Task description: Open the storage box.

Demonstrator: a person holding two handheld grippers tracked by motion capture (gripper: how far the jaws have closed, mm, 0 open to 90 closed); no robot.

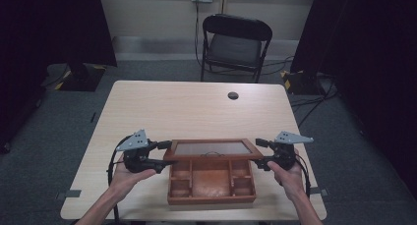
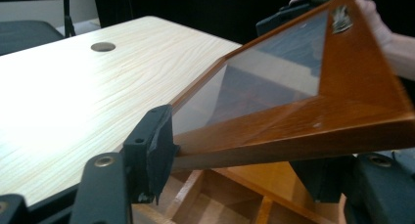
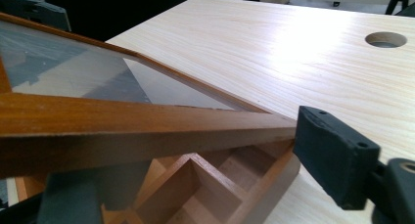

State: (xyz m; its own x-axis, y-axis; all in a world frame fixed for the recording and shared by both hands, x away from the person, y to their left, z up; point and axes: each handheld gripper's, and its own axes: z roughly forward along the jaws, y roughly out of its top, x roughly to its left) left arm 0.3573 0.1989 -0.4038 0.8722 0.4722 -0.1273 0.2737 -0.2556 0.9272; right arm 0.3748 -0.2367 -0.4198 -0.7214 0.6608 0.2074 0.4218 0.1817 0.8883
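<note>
A wooden box point(image 1: 211, 185) with open compartments sits near the front of the counter point(image 1: 196, 107). Its glass-paned lid point(image 1: 212, 149) is tilted up, the left hand-held gripper point(image 1: 160, 157) and right hand-held gripper point(image 1: 260, 153) each closed on one side edge.

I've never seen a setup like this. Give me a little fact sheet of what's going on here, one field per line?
Setting: light wooden table; folding chair behind it
Main item: wooden box with empty compartments
Lid: glass-paned lid, raised at a tilt above the box
Left gripper: jaws around the lid's left edge
Right gripper: jaws around the lid's right edge
Operator: a person's hands hold both grippers
Table detail: round cable hole
</note>
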